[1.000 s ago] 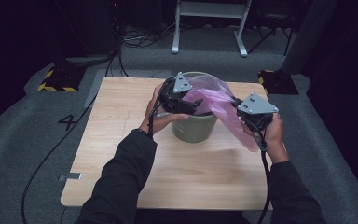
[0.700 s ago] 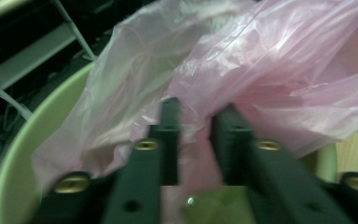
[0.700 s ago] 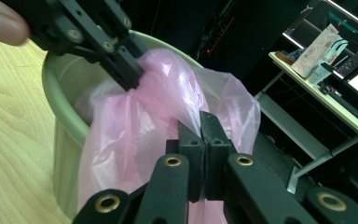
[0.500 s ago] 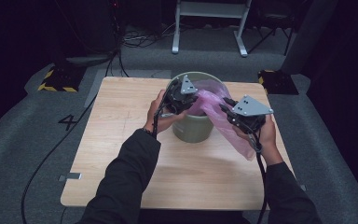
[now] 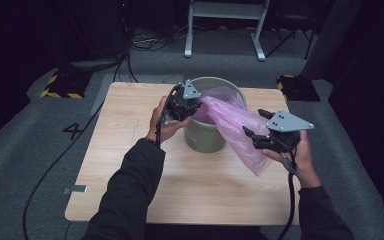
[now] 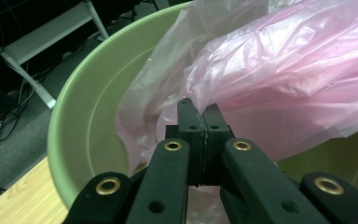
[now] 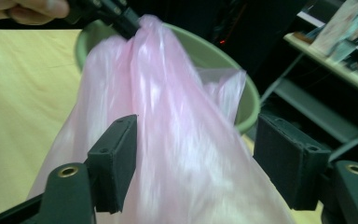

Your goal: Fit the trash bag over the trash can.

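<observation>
A pale green bucket [image 5: 207,140] stands on the wooden table [image 5: 130,150]. A pink plastic bag [image 5: 235,127] trails from inside it over the right rim and down toward the table. My left gripper [image 5: 199,101] is over the bucket's mouth, shut on a fold of the bag [image 6: 284,70], jaws [image 6: 201,109] pressed together inside the bucket [image 6: 74,116]. My right gripper [image 5: 255,123] is right of the bucket; its jaws have just been opening. They stand wide [image 7: 200,154], with the bag [image 7: 168,116] loose between them and neither pad pressing it.
The table's left half and near edge are bare wood. A white-framed stand [image 5: 225,25] and cables lie on the grey floor behind. Yellow-and-black marked blocks [image 5: 60,85] sit off the far corners. A cable trails from my right gripper down over the table's near edge.
The right gripper's jaws have opened off the bag and the hand has drawn slightly back toward me. The left gripper has dipped toward the bucket's mouth and closed on the bag.
</observation>
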